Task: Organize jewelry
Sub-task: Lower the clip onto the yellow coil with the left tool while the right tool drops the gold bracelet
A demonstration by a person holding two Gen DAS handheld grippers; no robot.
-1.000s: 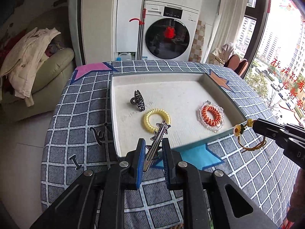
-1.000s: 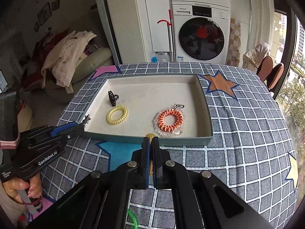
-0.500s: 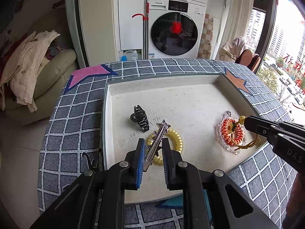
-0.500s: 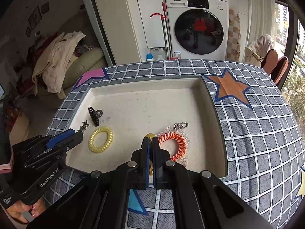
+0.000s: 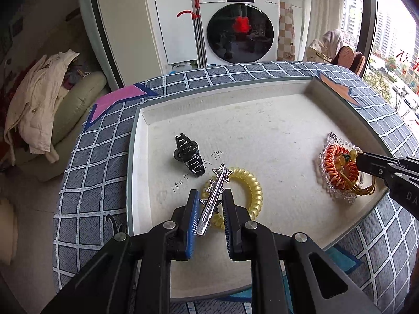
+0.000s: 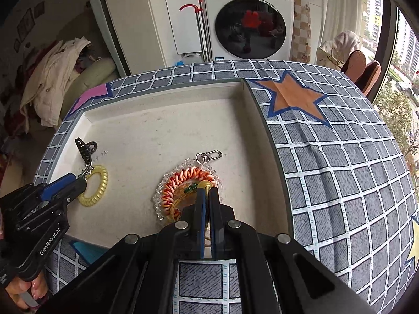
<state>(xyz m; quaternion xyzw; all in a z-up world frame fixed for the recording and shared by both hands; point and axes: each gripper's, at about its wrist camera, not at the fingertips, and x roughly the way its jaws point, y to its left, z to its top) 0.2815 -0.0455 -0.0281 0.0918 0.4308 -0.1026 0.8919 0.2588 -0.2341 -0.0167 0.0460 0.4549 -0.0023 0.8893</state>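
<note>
Here the left tongs [image 5: 208, 210] pinch a stiff, slick star hair clip [image 5: 215, 195] by its bar, just above the yellow coil tie [image 5: 251, 191] in the tray [image 5: 136, 141]; the right tongs [image 6: 207, 210], pressed together, hold a limp, light corded charm [image 6: 203, 185] over the orange coil bracelet [image 6: 180, 180].

That star hair clip [image 5: 215, 198] is shiny polished metal, while the black claw clip [image 5: 189, 155] and yellow coil tie [image 5: 251, 191] left of centre look like glossy plastic. The tray [image 5: 262, 120] has a matt, slightly fuzzy cream lining, and the bench [image 6: 340, 157] wears a woven-looking checked cloth. Both tools [image 5: 208, 206] [image 6: 207, 201] are matt black plastic with ribbed blue pads [image 5: 193, 219].
</note>
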